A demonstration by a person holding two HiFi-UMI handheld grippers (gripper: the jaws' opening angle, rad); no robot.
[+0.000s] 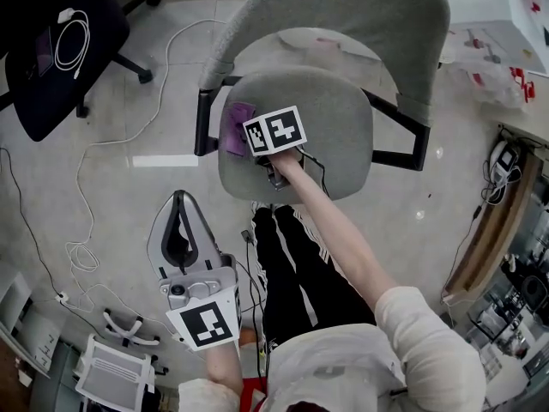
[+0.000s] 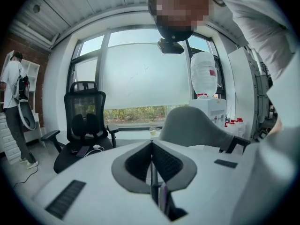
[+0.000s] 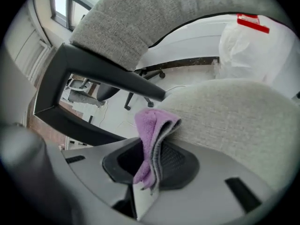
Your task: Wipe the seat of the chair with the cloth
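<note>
Right arm reaches straight out from the shoulder, bare forearm below a white sleeve, and sets the right gripper (image 3: 151, 161) down on the grey chair's seat (image 1: 339, 140). Left arm is bent in close to the body. The left gripper (image 1: 178, 234) hangs low beside the person's legs (image 1: 296, 273), off the chair and over the floor, its own view looking level across the room.

Fingers: the right jaws are clamped on the cloth (image 3: 153, 130), a folded purple piece that stands up out of the grip with its free end lying on the seat fabric. The left jaws are pressed together tip to tip and hold nothing.

Counts – two grippers, one cloth, two chairs. The grey chair has one curved backrest (image 1: 343, 7) and two black armrests (image 1: 202, 118).

The cloth sits at the seat's left part, near the left armrest. In the head view the right gripper's marker cube (image 1: 274, 131) covers the jaws, so only a purple patch shows past its edge.

Around – a black office chair (image 1: 51, 54) at upper left with a phone and a coiled white cable on its seat. A long white cord (image 1: 81, 187) trails over the floor. The left gripper view shows a big window, a water dispenser (image 2: 204, 74) and a second person (image 2: 11, 102) at the far left.
</note>
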